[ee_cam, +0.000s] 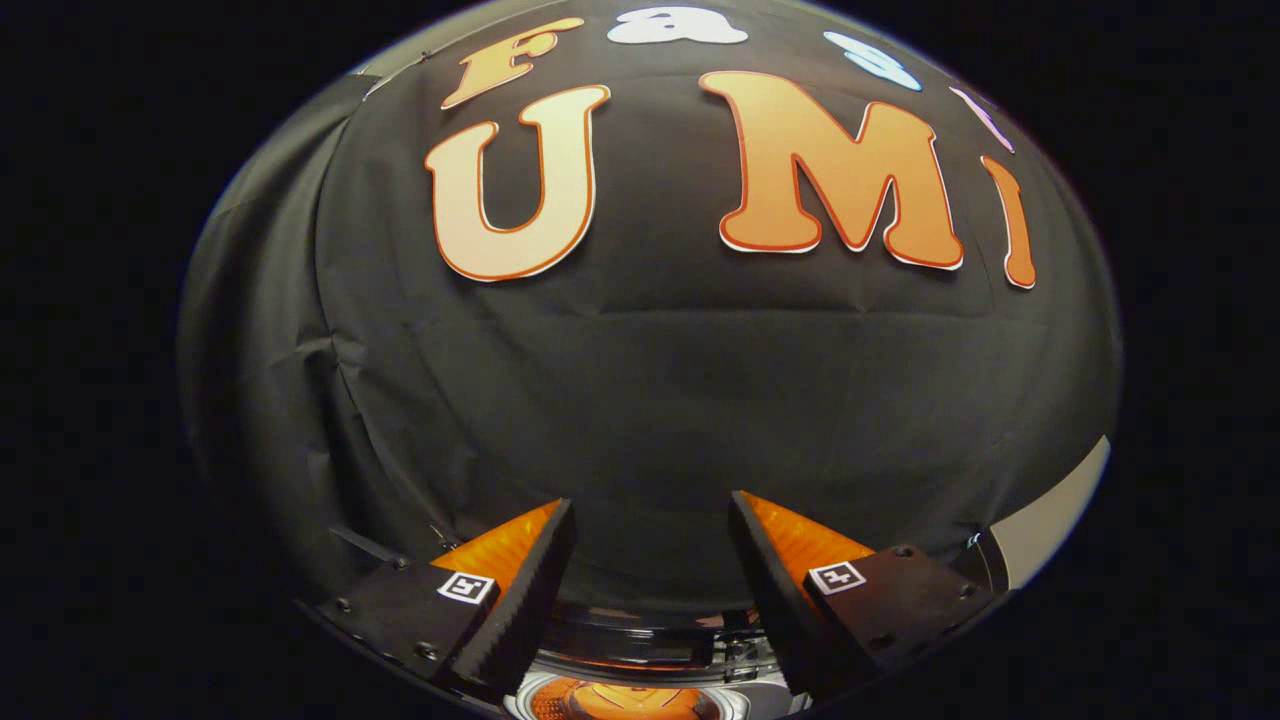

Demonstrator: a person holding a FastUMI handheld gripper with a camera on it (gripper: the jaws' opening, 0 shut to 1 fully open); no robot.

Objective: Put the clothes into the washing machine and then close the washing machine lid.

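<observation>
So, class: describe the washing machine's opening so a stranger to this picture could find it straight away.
Start at the black cloth wall and drop to the open gripper, its two fingers spread with nothing between them. Low between their bases sits the washing machine opening: a pale round rim around an orange-lit inside, with a dark glossy band just behind it.

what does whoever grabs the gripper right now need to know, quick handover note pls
Gripper: fingers open and apart, holding nothing, aimed at the booth's black cloth wall.
Washing machine: just a sliver shows low between the fingers, a round opening with something orange in it; I cannot tell whether that is clothing.
Lid: its state cannot be judged from here.
Done: unclear; possibly clothes are already in.
Left: tilt down to check the drum, load any remaining clothes, then close the lid.
</observation>
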